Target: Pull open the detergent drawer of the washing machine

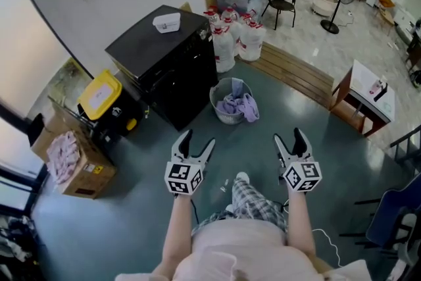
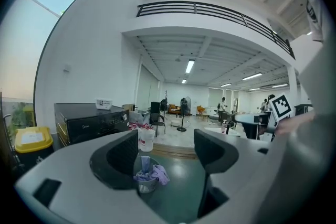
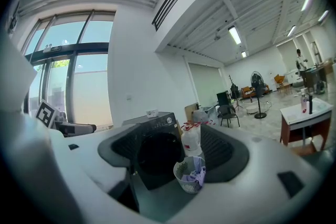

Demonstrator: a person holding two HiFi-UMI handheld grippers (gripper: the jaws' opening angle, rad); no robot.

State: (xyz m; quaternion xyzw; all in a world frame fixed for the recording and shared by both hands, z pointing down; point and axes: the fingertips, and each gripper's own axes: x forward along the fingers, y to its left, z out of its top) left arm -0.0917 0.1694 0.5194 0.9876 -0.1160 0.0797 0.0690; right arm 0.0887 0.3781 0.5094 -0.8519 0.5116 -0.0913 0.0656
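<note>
Washing machine [image 1: 164, 56] x1, basket [image 1: 222, 116] x1 near it; L gripper [image 1: 199, 138], R gripper [image 1: 288, 135] both spread, empty

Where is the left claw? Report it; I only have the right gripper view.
Observer: The left claw is open and empty. It points toward the laundry basket, short of the washing machine.
Operator: Check left of the machine.
Observer: A yellow-lidded bin stands beside it there.
Operator: Keep going.
Observer: Nearer you than the bin, a cardboard box holds pink cloth.
</note>
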